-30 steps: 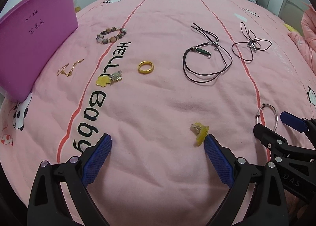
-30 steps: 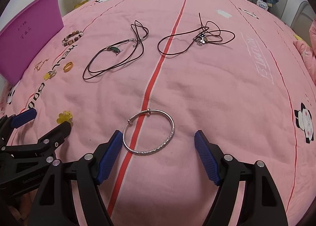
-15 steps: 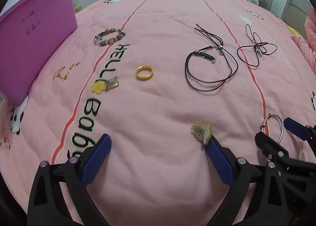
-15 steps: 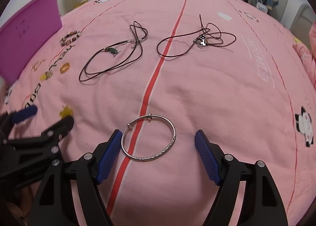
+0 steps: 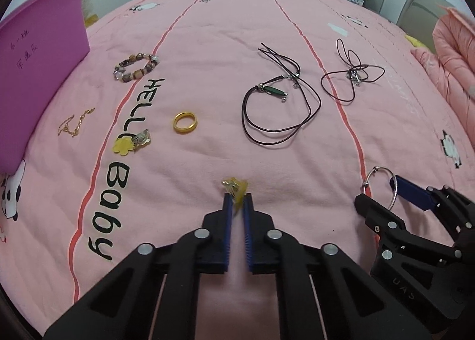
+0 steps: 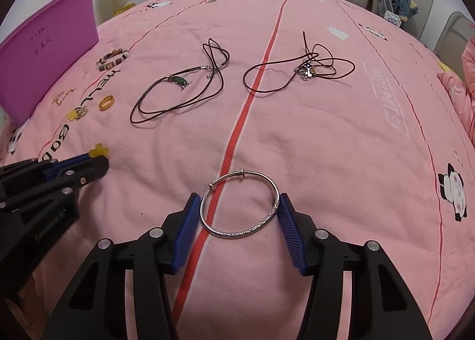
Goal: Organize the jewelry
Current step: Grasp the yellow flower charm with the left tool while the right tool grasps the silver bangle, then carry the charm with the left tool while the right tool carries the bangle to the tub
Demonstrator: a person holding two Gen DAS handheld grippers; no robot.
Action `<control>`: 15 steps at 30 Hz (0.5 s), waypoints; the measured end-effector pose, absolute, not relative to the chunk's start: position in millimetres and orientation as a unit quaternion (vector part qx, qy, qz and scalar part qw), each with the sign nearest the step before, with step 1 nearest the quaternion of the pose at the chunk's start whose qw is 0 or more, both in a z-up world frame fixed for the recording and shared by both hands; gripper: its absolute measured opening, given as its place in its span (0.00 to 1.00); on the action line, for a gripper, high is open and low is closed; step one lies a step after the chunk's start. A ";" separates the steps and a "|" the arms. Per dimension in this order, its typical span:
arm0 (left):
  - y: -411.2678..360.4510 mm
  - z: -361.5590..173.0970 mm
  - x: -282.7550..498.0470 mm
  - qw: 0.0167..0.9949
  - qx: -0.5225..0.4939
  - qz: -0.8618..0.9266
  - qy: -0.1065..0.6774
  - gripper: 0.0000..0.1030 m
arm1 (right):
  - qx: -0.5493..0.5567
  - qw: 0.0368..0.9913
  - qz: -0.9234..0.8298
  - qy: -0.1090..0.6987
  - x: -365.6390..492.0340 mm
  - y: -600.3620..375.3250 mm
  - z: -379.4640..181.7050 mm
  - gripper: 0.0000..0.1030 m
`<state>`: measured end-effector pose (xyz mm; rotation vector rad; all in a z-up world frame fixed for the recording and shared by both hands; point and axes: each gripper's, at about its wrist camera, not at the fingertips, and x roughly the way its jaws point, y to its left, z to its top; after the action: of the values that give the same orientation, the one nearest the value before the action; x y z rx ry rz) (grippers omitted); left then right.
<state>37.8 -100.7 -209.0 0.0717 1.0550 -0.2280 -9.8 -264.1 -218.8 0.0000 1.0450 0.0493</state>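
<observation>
1. Underneath everything, a pink bed cover [image 6: 341, 138] carries the jewelry, and a purple box [image 5: 35, 73] stands far ahead and left of both sets of jaws.
2. Two black cord necklaces lie well ahead of the jaws: one with a green pendant [image 5: 276, 90], one with a metal charm [image 6: 307, 70].
3. The right gripper [image 6: 239, 215] has just been closing, and its blue pads now press both sides of the silver bangle [image 6: 240, 205], which lies flat on the cover.
4. The left gripper [image 5: 237, 202] has just snapped together and pinches a yellow flower charm [image 5: 236, 188] at its tips.
5. A beaded bracelet [image 5: 135, 67], gold ring [image 5: 185, 122], second flower charm [image 5: 130, 142] and thin gold chain [image 5: 74, 125] lie ahead-left of the left jaws.
</observation>
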 end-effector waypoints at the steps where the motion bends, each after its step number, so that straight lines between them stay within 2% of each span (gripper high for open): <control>1: -98.1 -206.8 37.2 0.856 0.027 -0.113 0.504 0.06 | 0.002 0.866 0.024 0.499 -10.9 -264.5 -218.3 0.50; 4: -92.1 -200.0 35.4 0.854 0.012 -0.121 0.506 0.03 | 0.011 0.866 0.023 0.499 -15.7 -266.3 -216.0 0.50; 15: -77.2 -173.7 28.5 0.859 -0.005 -0.138 0.493 0.03 | 0.028 0.870 0.020 0.492 -27.4 -267.6 -204.6 0.50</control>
<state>28.5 -77.2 -173.7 -0.0101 1.0349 -0.2896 -27.4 -267.6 -204.6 0.0586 1.0288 0.0414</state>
